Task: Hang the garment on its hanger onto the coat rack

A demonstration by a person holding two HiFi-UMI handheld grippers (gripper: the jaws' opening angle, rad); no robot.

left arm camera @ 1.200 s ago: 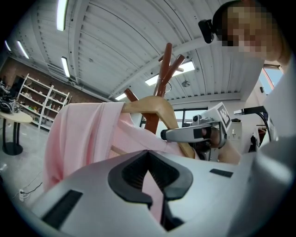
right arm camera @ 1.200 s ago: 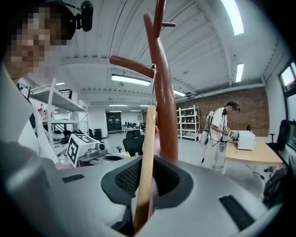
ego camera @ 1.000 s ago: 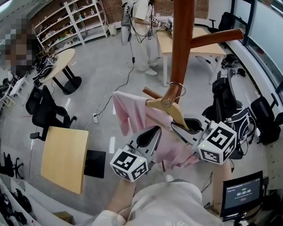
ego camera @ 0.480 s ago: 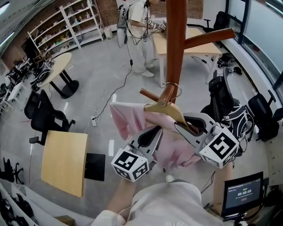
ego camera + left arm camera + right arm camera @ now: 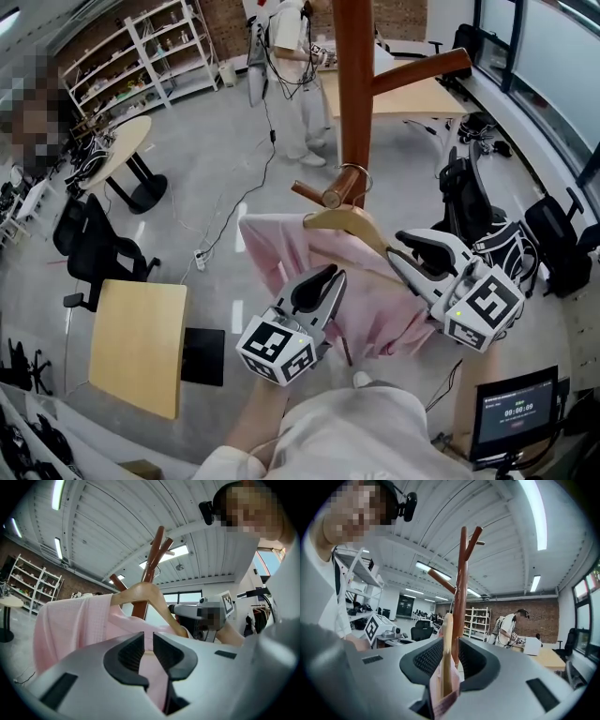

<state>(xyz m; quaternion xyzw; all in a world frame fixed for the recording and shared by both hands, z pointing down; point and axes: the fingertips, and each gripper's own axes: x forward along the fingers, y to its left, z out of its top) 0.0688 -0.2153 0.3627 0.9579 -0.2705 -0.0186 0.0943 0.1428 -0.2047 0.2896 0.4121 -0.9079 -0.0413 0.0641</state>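
The wooden coat rack (image 5: pixel 354 84) stands ahead of me. The hanger's metal hook (image 5: pixel 356 180) is looped over a low peg (image 5: pixel 314 195). The wooden hanger (image 5: pixel 345 223) carries a pink garment (image 5: pixel 277 253) that droops to the left and below. My left gripper (image 5: pixel 317 284) is under the hanger, shut on pink fabric (image 5: pixel 70 625). My right gripper (image 5: pixel 405 253) is at the hanger's right arm. In the right gripper view that arm (image 5: pixel 447 653) stands between the jaws, and a gap shows on one side.
A wooden table (image 5: pixel 136 342) and black office chair (image 5: pixel 94 248) are on the left, a round table (image 5: pixel 122 141) behind them. Black bags (image 5: pixel 469 202) lie to the right of the rack. A person (image 5: pixel 295 66) stands by a desk (image 5: pixel 412 94) at the back. A monitor (image 5: pixel 520 412) is at lower right.
My right gripper has drawn back to the right along the hanger's arm and its jaws look wider. The hook stays on the peg. The left gripper has kept its hold.
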